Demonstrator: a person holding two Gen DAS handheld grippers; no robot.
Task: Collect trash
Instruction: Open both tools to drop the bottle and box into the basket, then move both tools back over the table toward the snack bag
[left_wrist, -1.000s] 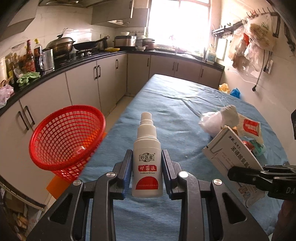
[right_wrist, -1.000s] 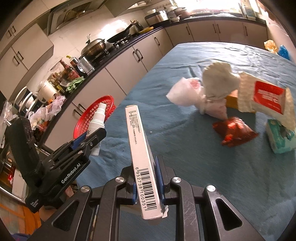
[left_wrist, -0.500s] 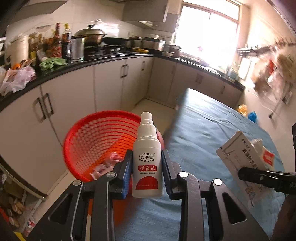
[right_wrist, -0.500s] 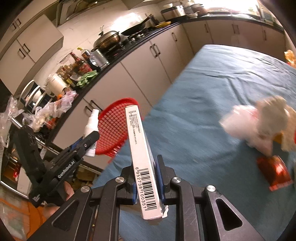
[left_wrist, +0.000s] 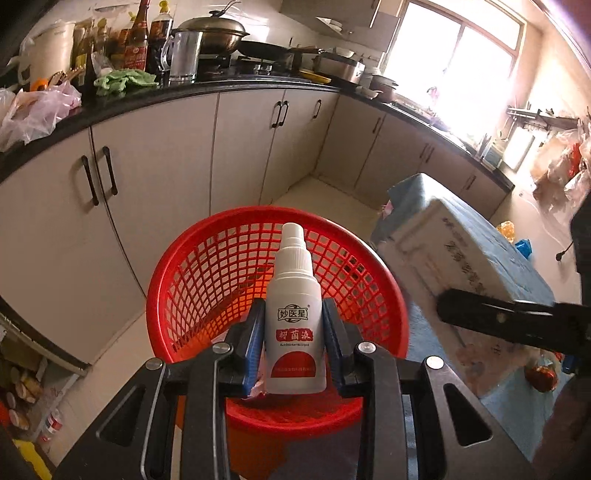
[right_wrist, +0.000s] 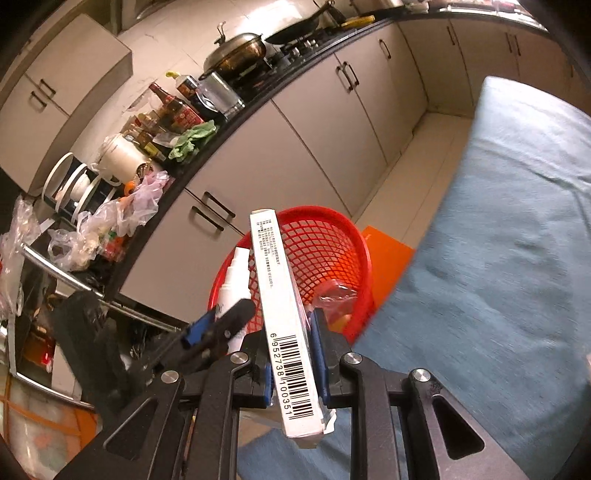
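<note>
**Both hands loaded, drop-off time at the basket**

Left gripper (left_wrist: 294, 350) is clamped on a white spray bottle (left_wrist: 295, 317), hanging right over the red mesh basket (left_wrist: 192, 258). Right gripper (right_wrist: 293, 365) is pinching a flat white carton (right_wrist: 284, 314) near the basket's rim. Looks like the dumping step: next, let go of the bottle, then bring the carton over the basket.

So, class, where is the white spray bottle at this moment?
In the left wrist view the spray bottle stands upright, clamped in the left gripper over the red basket, with the boxed carton to its right.
</note>
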